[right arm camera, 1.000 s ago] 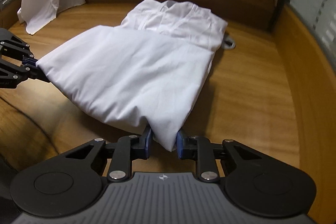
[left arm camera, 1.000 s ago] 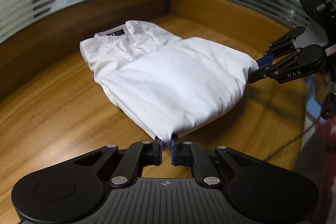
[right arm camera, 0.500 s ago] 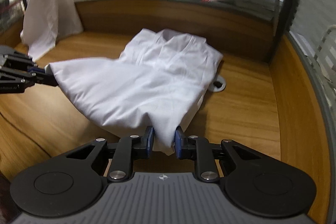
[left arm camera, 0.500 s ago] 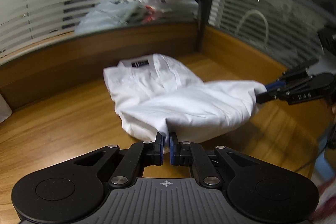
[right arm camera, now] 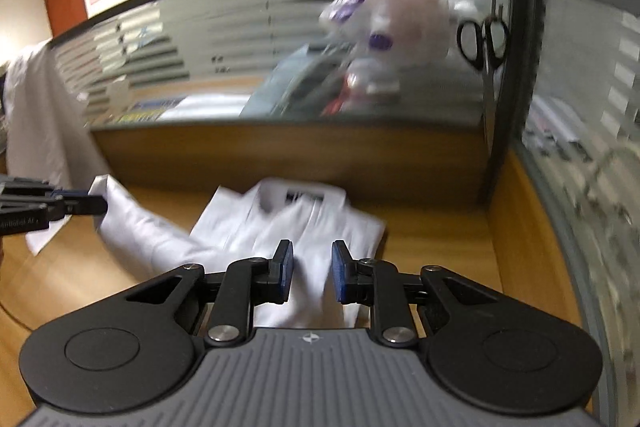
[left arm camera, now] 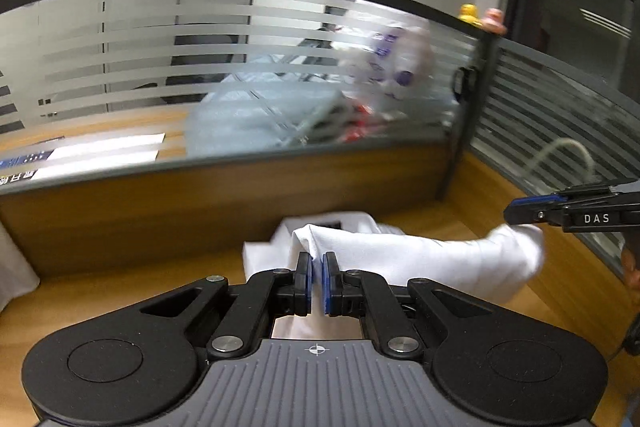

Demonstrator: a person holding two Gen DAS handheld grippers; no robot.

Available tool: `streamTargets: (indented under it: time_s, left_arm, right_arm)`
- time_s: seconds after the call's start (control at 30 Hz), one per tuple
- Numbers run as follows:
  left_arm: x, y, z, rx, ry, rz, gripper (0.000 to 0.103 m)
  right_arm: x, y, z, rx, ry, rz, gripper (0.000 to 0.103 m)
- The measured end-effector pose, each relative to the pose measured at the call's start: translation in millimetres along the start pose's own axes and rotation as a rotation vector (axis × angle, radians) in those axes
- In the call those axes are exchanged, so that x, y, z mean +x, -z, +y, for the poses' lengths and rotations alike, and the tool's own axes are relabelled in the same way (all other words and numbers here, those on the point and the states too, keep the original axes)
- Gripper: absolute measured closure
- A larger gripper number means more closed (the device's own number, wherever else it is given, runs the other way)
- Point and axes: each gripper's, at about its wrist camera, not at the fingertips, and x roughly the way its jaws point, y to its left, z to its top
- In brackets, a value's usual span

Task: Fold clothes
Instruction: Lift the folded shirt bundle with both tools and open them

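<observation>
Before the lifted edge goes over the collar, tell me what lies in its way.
Nothing visible: the shirt has its collar bare; the left tool and right tool both grip it.

We see bare wood on the desk (right arm camera: pixel 440 227) right of the white shirt (right arm camera: pixel 320 223), open up to the glass partition (right arm camera: pixel 580 187) along the right edge. The back edge is walled by a wooden panel (right arm camera: pixel 280 155), with scissors (right arm camera: pixel 486 43) hanging at the back right corner.
</observation>
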Motion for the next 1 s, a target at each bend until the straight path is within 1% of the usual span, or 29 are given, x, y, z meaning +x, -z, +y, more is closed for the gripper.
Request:
streamTargets:
  time_s: [0.13, 0.27, 0.3, 0.37, 0.47, 0.53, 0.57, 0.6, 0.63, 0.73, 0.8, 0.83, 0.87, 0.93, 1.0]
  left_arm:
    - [34.6, -19.2, 4.7, -0.018, -0.046, 0.008, 0.095]
    - [75.2, -31.5, 17.5, -0.053, -0.080, 0.043, 0.095]
    - [85.1, -33.8, 21.3, -0.062, -0.084, 0.053, 0.095]
    - [100.1, -35.0, 28.5, -0.072, -0.089, 0.071, 0.095]
    - [115.8, -34.6, 38.3, -0.101, -0.090, 0.091, 0.094]
    - [115.5, -31.9, 42.4, -0.122, -0.079, 0.086, 0.093]
    - [112.4, -30.4, 43.0, -0.128, -0.080, 0.078, 0.092]
    - [107.8, -28.9, 42.3, -0.129, -0.085, 0.069, 0.092]
    - [101.5, -27.0, 39.6, -0.121, -0.091, 0.060, 0.090]
    - [82.1, -20.7, 29.3, -0.086, -0.111, 0.038, 0.088]
    - [68.2, -13.3, 19.0, -0.047, -0.129, 0.022, 0.081]
    - [61.4, -9.5, 13.7, -0.027, -0.137, 0.014, 0.075]
    - [55.7, -4.9, 7.9, -0.009, -0.138, 0.009, 0.071]
    - [50.7, 2.6, -2.9, 0.022, -0.127, 0.020, 0.069]
    - [46.0, 10.0, -13.5, 0.050, -0.115, 0.031, 0.068]
  right_arm:
    - [46.5, -28.9, -9.4, -0.041, 0.018, -0.017, 0.079]
    - [102.3, -45.9, -13.5, -0.130, 0.080, 0.002, 0.079]
    - [112.0, -50.4, -14.0, -0.152, 0.099, 0.003, 0.079]
    - [119.5, -60.3, -15.1, -0.157, 0.103, -0.009, 0.079]
    - [114.5, -69.5, -18.5, -0.152, 0.111, -0.023, 0.071]
    - [105.1, -69.7, -22.7, -0.134, 0.118, -0.020, 0.059]
    - [98.7, -66.6, -24.8, -0.120, 0.123, -0.017, 0.056]
    - [92.1, -62.4, -26.8, -0.105, 0.130, -0.013, 0.049]
    - [84.8, -56.8, -28.1, -0.091, 0.137, -0.009, 0.046]
    - [63.1, -34.8, -28.2, -0.051, 0.150, 0.011, 0.046]
    - [54.1, -19.9, -24.7, -0.036, 0.152, 0.024, 0.046]
    - [50.8, -13.4, -23.1, -0.025, 0.146, 0.031, 0.046]
    - [49.4, -8.4, -20.7, -0.015, 0.138, 0.038, 0.046]
    - [48.5, -0.5, -14.6, -0.003, 0.121, 0.049, 0.046]
    - [46.5, 3.1, -5.1, -0.016, 0.115, 0.047, 0.046]
